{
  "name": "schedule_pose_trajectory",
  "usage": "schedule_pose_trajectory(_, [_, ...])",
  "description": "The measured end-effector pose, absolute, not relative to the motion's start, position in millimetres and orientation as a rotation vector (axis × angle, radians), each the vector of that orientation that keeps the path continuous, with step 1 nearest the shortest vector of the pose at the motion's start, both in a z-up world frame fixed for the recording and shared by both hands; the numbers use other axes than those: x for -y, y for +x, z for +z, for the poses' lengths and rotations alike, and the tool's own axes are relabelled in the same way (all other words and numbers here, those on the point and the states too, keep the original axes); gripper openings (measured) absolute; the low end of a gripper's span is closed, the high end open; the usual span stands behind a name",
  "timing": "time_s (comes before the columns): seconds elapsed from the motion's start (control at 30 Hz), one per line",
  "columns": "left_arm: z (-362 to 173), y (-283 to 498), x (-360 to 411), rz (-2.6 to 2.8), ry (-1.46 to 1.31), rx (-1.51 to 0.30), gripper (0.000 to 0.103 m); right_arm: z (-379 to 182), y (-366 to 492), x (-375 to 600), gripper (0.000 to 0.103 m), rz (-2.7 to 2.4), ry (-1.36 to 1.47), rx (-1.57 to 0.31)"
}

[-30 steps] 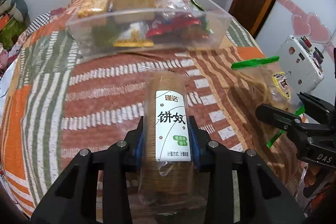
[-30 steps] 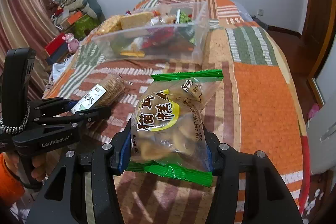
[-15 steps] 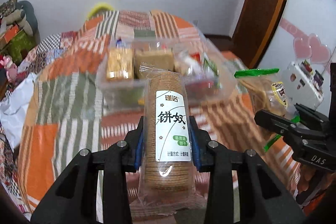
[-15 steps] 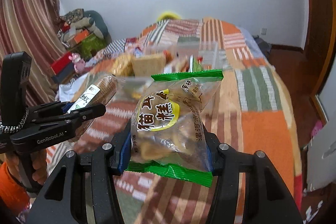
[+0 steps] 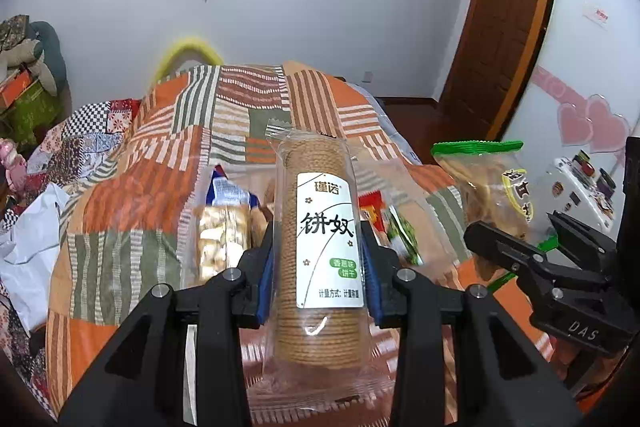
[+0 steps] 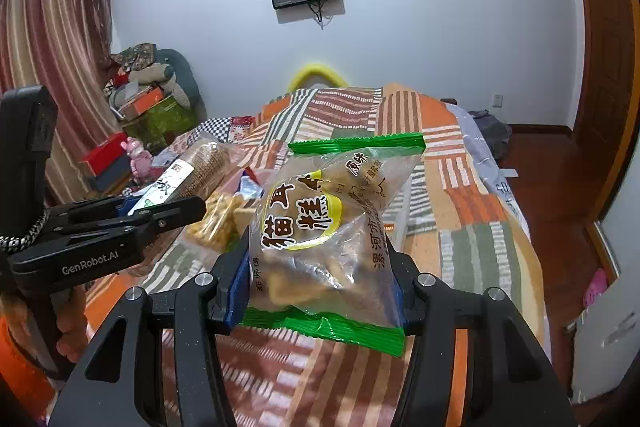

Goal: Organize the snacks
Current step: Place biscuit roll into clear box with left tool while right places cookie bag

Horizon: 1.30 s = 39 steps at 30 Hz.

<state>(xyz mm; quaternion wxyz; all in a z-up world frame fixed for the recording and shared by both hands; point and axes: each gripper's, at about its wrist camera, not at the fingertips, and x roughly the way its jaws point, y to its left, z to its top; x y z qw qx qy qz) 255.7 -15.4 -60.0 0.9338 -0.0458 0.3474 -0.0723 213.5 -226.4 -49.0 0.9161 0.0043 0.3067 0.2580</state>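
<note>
A patchwork quilt [image 5: 132, 187] of orange, green and brown woven stripes covers the bed. On it, far of both grippers, lies a clear plastic bin [image 5: 404, 187], its walls nearly invisible, holding glossy snack packs. The right gripper [image 6: 320, 287] is clamped on a crinkly clear snack bag [image 6: 324, 227] with green crimped ends, lumpy pieces inside. The left gripper [image 5: 318, 267] is closed tight on a cylindrical biscuit sleeve [image 5: 320, 247], thin round ridged biscuits stacked under clear film with a white label, held upright above the bin's near edge.
</note>
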Motion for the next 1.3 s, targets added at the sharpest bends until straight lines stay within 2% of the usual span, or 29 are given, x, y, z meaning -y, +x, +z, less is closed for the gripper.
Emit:
schedule_pose_trajectory(0.77, [-118,340,31,-0.135,-0.126,-0.83,0.037,-95,274,202,0.052,0.518,-0.06,-0.777])
schedule_pose_trajectory(0.93, [-110,330,33,-0.137,-0.105,-0.8,0.043,-93,271,207,0.055,0.511,-0.065,-0.779])
schedule_pose_trajectory(1.03, [-103,324,30,-0.134,-0.095,-0.784,0.048,-86,268,211,0.061,0.506,-0.059,-0.768])
schedule_pose_trajectory(1.3, [-73,284,20,-0.123,-0.08,-0.709,0.048,-56,243,223,0.064,0.509,-0.043,-0.696])
